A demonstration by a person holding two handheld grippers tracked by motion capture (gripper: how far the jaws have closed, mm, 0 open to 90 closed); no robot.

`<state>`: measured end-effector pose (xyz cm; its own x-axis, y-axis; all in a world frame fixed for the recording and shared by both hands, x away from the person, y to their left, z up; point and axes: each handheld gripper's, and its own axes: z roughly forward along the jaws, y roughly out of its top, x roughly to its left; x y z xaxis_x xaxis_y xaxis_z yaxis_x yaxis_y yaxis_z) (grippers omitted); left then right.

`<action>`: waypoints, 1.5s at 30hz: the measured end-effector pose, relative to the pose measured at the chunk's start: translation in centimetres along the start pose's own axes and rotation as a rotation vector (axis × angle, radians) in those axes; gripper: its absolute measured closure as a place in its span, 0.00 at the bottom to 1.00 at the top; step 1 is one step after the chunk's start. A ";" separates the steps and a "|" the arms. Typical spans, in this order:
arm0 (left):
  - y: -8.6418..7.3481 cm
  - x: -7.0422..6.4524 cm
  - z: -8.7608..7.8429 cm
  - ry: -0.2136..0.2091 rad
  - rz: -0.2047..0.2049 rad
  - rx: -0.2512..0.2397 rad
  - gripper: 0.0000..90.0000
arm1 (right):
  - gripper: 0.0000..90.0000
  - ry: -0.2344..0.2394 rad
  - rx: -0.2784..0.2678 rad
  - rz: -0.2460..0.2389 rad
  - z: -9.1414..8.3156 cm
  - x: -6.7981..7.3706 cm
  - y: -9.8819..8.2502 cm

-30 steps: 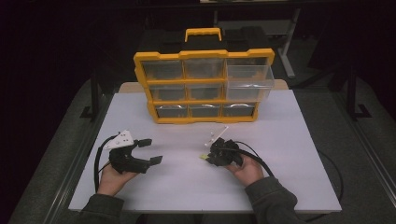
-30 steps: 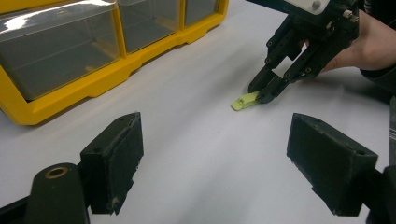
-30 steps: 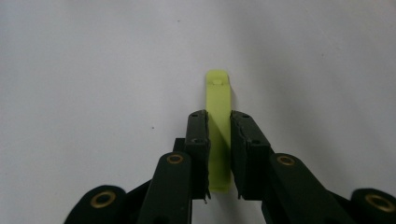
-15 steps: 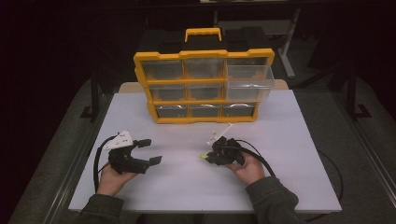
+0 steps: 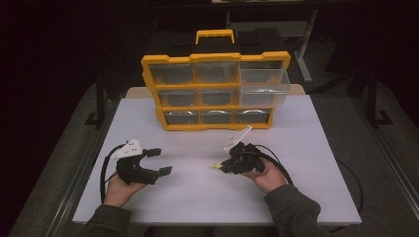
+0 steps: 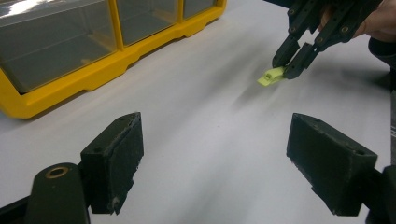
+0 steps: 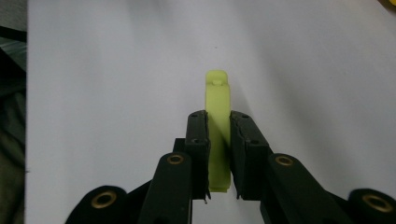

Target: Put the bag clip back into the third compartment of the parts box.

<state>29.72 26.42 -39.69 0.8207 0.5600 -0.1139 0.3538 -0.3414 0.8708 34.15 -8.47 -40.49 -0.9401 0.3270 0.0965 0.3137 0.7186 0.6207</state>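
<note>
A small yellow-green plastic piece (image 7: pixel 218 122) is clamped between the two black jaws of the right claw (image 7: pixel 218 140), its rounded end projecting forward past the jaw tips; the piece is seen low over the white bench (image 5: pixel 306 148), though contact with the surface cannot be judged. In the high view the right claw (image 5: pixel 221 168) is held by a hand (image 5: pixel 269 174) near the middle of the bench, pointing toward the person's left, with the piece (image 5: pixel 216 166) at its tip. In the left gripper view the same piece (image 6: pixel 271 75) is shown pinched at one end by the right claw (image 6: pixel 289 60). The left claw (image 6: pixel 215 158) is spread wide with nothing between its jaws, and in the high view it (image 5: pixel 160 161) is held just above the bench at the left, well apart from the right one. Behind both, a yellow organiser case (image 5: pixel 216 91) with clear drawers is stood upright on the bench, its upper right drawer (image 5: pixel 264 81) pulled partly out.
</note>
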 end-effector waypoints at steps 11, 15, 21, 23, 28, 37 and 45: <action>0.0 0.0 -0.2 0.003 -0.006 -0.019 0.21 | 0.85 0.045 -0.022 -0.026 -2.3 0.6 1.6; 0.0 0.1 -0.3 0.005 0.014 -0.008 0.21 | 0.85 0.060 -0.021 -0.036 -3.0 0.7 2.4; 0.0 0.1 -0.4 0.007 0.003 -0.019 0.21 | 0.85 0.062 -0.003 -0.063 -4.0 1.0 3.5; 0.0 0.1 -0.5 0.006 0.004 -0.021 0.21 | 0.85 0.075 -0.021 -0.068 -4.4 0.9 3.7; 0.0 0.0 -0.4 0.005 -0.003 -0.032 0.21 | 0.85 0.083 -0.044 -0.075 -5.7 0.9 4.3; 0.0 -0.2 -0.3 -0.003 -0.025 -0.032 0.22 | 0.85 0.099 -0.064 -0.109 -7.5 1.0 5.8; 0.0 -0.1 -0.4 -0.001 -0.020 -0.027 0.22 | 0.85 0.110 -0.077 -0.112 -9.5 1.1 7.2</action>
<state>29.47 26.68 -39.42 0.8139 0.5660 -0.1316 0.3580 -0.3100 0.8808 34.06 -8.79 -28.55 -0.9789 0.1755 0.1049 0.1987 0.6964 0.6895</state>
